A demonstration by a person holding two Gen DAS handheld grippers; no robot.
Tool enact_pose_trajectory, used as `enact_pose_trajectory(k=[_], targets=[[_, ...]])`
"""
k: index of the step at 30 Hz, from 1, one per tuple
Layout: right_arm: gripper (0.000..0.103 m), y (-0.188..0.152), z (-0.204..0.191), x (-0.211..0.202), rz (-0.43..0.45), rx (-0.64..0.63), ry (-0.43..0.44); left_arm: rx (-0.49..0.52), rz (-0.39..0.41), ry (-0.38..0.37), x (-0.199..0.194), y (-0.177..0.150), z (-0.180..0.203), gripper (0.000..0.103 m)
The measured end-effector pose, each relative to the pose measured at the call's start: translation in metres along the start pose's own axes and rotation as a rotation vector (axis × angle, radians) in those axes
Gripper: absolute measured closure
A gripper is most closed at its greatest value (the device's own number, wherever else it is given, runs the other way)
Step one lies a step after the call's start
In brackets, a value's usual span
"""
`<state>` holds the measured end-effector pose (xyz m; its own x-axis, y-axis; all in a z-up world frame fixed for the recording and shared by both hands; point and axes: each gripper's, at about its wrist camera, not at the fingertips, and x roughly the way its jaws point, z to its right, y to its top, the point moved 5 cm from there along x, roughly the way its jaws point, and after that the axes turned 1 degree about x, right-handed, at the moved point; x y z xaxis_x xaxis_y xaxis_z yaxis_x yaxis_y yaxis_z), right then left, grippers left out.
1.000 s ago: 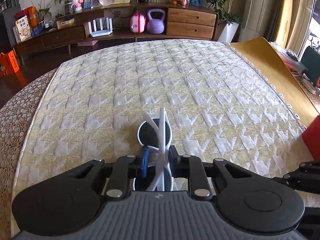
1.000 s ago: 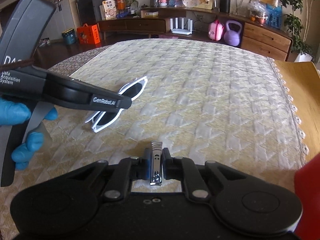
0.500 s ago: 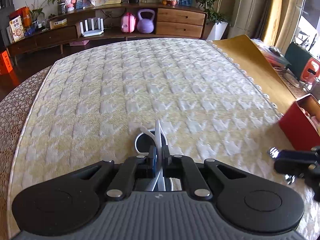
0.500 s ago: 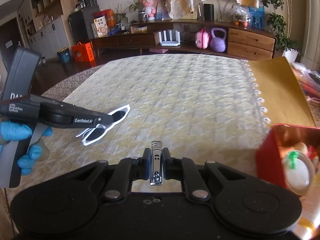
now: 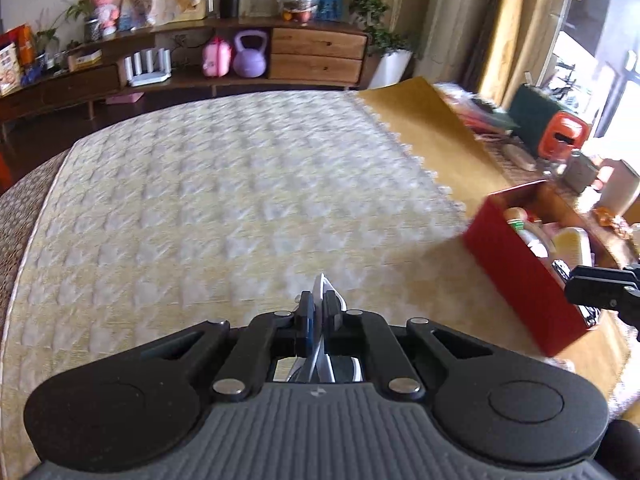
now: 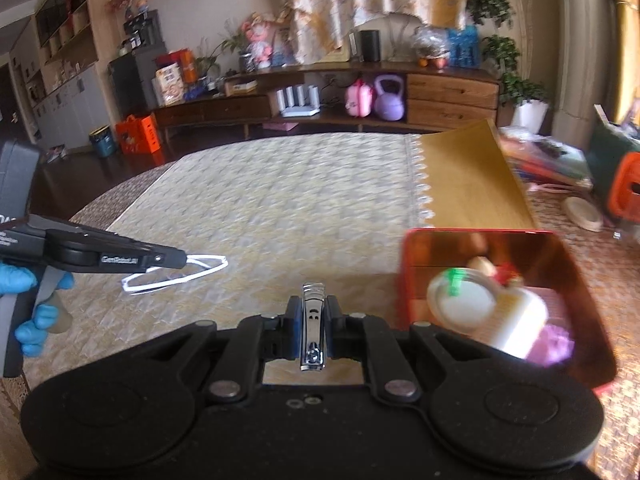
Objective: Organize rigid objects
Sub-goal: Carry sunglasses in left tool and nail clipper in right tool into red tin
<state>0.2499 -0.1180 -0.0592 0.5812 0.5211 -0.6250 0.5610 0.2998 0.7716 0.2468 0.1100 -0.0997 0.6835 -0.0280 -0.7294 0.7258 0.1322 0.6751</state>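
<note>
While both tools carry a load above the patterned yellow bedspread, nothing held has reached the red box yet. The left gripper is clamped on a pair of white-framed sunglasses, which hang in the air clear of the fabric, well to the left of the box; from the left wrist view only a thin white sliver of the frame sticks up between the fingers. The right gripper is pinched on a chrome nail clipper, held lengthwise between its pads, just beside the box's near-left corner but not over the opening. Several items already lie inside the box, among them a round white lid with a green tab, a pale bottle and something pink, so part of the sorting looks done. No loose item shows on the visible bedspread. What seems left is to carry the clipper and then the sunglasses over the rim and release them inside.
</note>
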Motion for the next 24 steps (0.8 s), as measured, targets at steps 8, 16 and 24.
enact_pose_trajectory(k=[8,16,24], targets=[[0.092,-0.005,0.039,-0.028,0.038,0.027,-0.067,0.046,0.033,-0.068,-0.018,0.018,0.056,0.099],[0.092,-0.012,0.085,-0.034,0.045,0.084,-0.132,0.098,0.07,-0.118,-0.019,0.049,0.11,0.099],[0.092,-0.017,0.118,-0.031,0.041,0.111,-0.176,0.181,0.079,-0.182,0.001,0.069,0.171,0.099]])
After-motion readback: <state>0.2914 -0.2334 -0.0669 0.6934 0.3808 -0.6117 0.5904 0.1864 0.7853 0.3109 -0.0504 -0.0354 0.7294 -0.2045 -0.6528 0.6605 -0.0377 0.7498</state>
